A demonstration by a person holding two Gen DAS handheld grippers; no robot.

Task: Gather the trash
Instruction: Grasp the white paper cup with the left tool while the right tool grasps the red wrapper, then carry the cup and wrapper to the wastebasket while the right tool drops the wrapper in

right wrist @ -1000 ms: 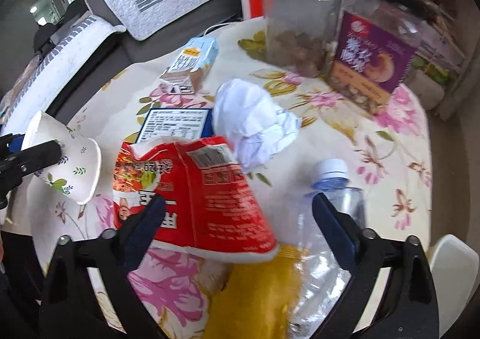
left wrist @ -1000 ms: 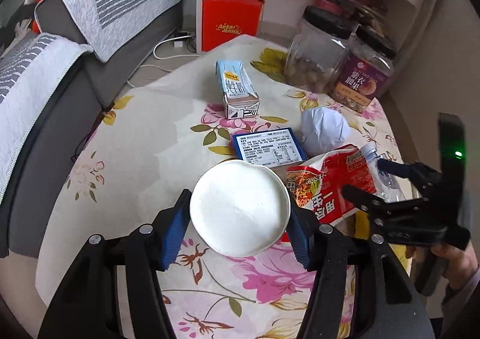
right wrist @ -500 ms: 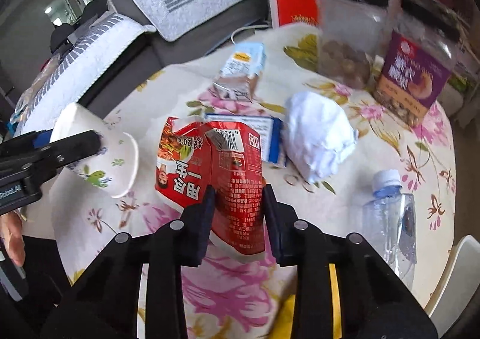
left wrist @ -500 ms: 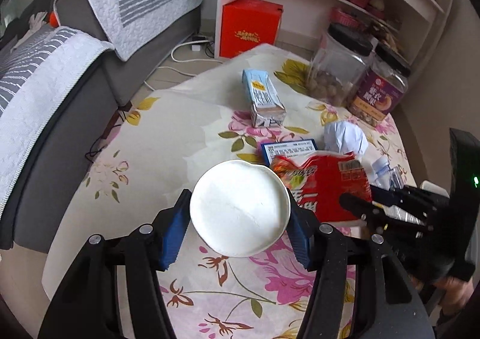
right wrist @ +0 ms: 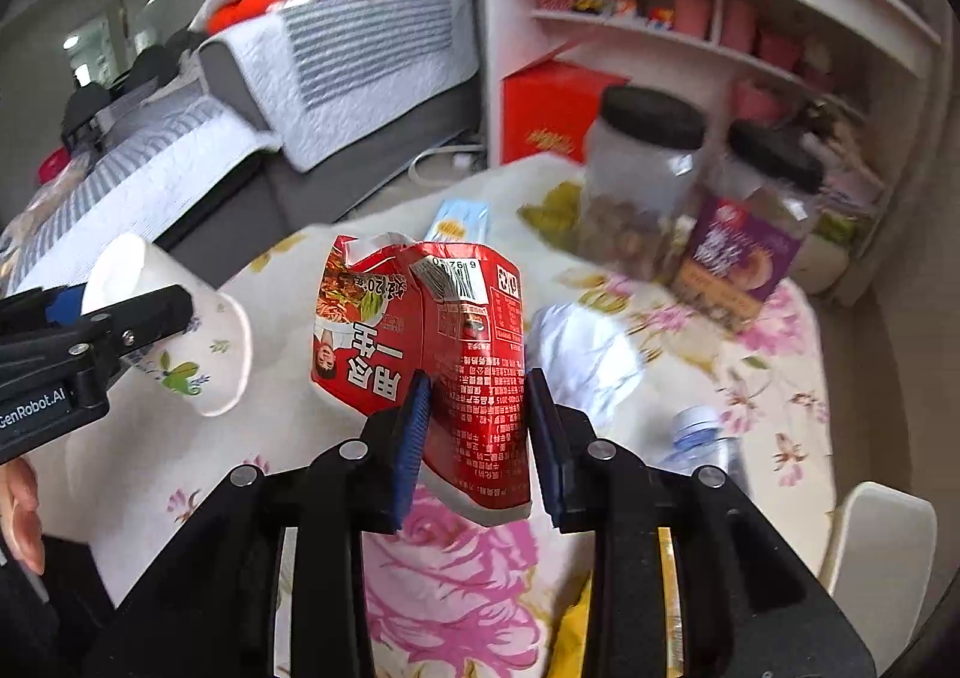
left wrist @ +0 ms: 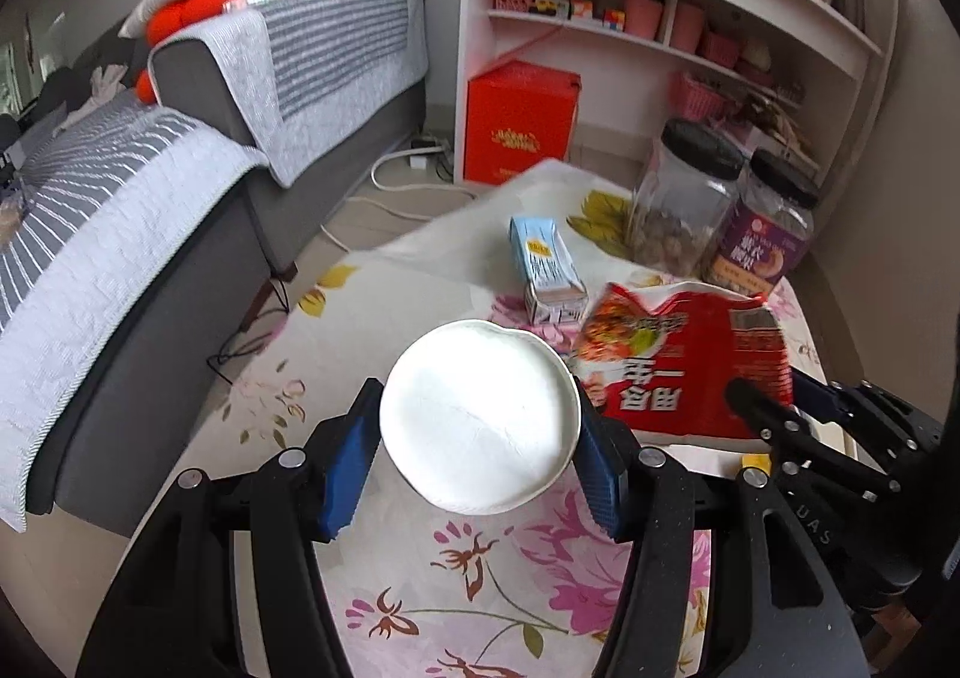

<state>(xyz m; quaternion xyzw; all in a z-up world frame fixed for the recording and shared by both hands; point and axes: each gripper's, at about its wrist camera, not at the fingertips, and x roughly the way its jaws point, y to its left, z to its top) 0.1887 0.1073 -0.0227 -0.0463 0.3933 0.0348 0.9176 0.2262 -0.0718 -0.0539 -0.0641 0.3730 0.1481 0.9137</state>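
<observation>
Trash is already in both grippers: the left gripper pinches a white paper cup by its sides, mouth toward the camera, and the right gripper is pressed onto a crumpled red wrapper, long axis running up and away from the jaws. Both hang above the flowered surface. No bin shows in either view, so which way to carry them cannot be told. Left on the surface: a blue carton, a white paper wad and a plastic bottle, partly cut off behind the right gripper, the arm nearer to it
</observation>
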